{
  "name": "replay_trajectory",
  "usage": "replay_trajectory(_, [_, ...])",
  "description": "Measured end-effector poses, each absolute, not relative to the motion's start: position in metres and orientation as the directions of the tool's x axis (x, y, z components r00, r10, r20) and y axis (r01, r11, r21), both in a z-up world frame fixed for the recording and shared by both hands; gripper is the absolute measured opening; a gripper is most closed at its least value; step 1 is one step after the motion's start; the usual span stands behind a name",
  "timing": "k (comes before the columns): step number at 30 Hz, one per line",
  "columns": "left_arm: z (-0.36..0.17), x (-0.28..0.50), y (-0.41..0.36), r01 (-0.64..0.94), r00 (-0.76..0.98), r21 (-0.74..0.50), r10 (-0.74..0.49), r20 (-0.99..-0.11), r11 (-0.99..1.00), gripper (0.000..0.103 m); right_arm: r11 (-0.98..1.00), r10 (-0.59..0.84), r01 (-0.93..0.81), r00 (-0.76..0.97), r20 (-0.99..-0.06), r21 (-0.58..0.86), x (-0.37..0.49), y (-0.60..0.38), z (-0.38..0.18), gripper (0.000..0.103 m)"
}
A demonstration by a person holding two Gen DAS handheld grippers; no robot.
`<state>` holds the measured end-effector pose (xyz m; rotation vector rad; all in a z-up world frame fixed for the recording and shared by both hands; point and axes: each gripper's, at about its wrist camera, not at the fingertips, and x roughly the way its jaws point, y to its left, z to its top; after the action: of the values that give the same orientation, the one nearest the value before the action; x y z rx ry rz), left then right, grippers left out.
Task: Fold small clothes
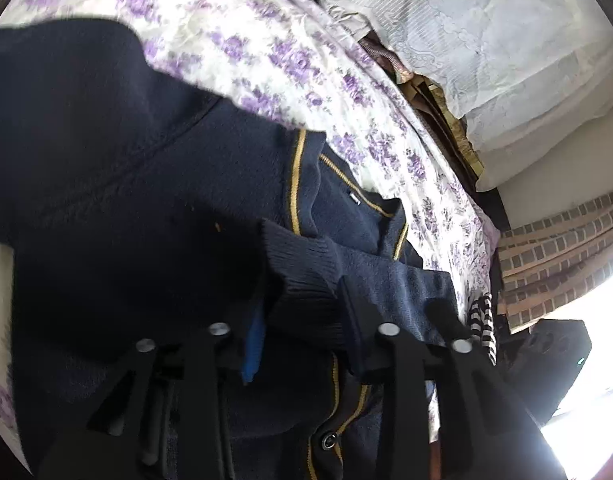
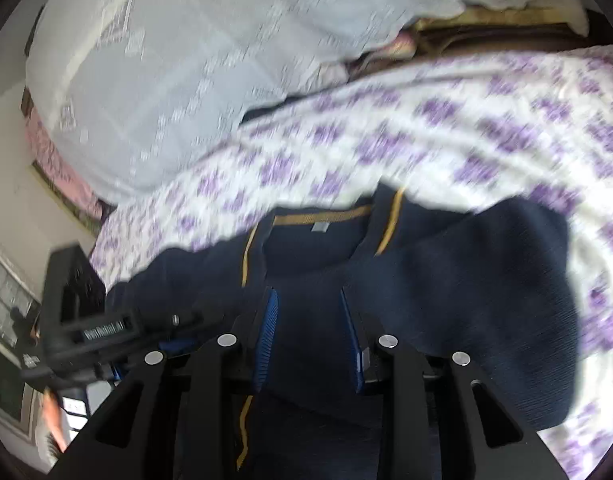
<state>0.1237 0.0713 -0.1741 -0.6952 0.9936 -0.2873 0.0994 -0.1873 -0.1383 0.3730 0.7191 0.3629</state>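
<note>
A small navy cardigan (image 1: 118, 184) with yellow trim lies on a bedsheet with purple flowers (image 1: 266, 64). In the left wrist view a ribbed sleeve cuff (image 1: 302, 276) lies between the fingers of my left gripper (image 1: 302, 320), whose blue pad (image 1: 254, 344) shows on the left side; the jaws stand apart around the cuff. In the right wrist view my right gripper (image 2: 310, 336) hovers over the cardigan (image 2: 446, 292) just below its collar (image 2: 322, 224), jaws open with blue pads (image 2: 266, 340) showing and nothing between them. The left gripper's body (image 2: 86, 320) shows at the left of that view.
A white lace cloth (image 1: 486, 32) covers the pillows at the head of the bed, also in the right wrist view (image 2: 178, 60). A checked curtain (image 1: 562, 248) and a bright window stand beyond the bed edge. A striped garment (image 1: 482, 320) lies by the edge.
</note>
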Motion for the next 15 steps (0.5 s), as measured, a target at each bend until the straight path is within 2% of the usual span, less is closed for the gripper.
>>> replay_trajectory(2, [-0.165, 0.122, 0.072, -0.071, 0.559, -0.622, -0.485, -0.672, 0.780, 0.015, 0.878, 0.410, -0.158, 0.733, -0.543, 0.451, 0.098, -0.208, -0.128, 0.032])
replay_trajectory(3, [-0.160, 0.121, 0.074, -0.062, 0.571, -0.612, -0.475, -0.669, 0.788, 0.014, 0.882, 0.388, -0.134, 0.751, -0.535, 0.451, 0.098, -0.220, -0.124, 0.032])
replay_trajectory(5, [-0.153, 0.120, 0.078, -0.053, 0.577, -0.595, -0.462, -0.673, 0.802, 0.014, 0.883, 0.336, -0.068, 0.783, -0.523, 0.465, 0.098, -0.247, -0.119, 0.032])
replay_trajectory(8, [-0.154, 0.121, 0.085, -0.100, 0.594, -0.528, -0.375, -0.712, 0.844, 0.014, 0.872, 0.277, 0.022, 0.801, -0.531, 0.489, 0.098, -0.282, -0.119, 0.031])
replay_trajectory(10, [-0.163, 0.125, 0.091, -0.146, 0.584, -0.486, -0.322, -0.745, 0.861, 0.014, 0.858, 0.268, 0.058, 0.797, -0.541, 0.510, 0.101, -0.298, -0.124, 0.027])
replay_trajectory(15, [-0.167, 0.129, 0.083, -0.135, 0.565, -0.425, -0.283, -0.775, 0.895, 0.015, 0.887, 0.295, 0.013, 0.753, -0.588, 0.462, 0.112, -0.275, -0.136, 0.021])
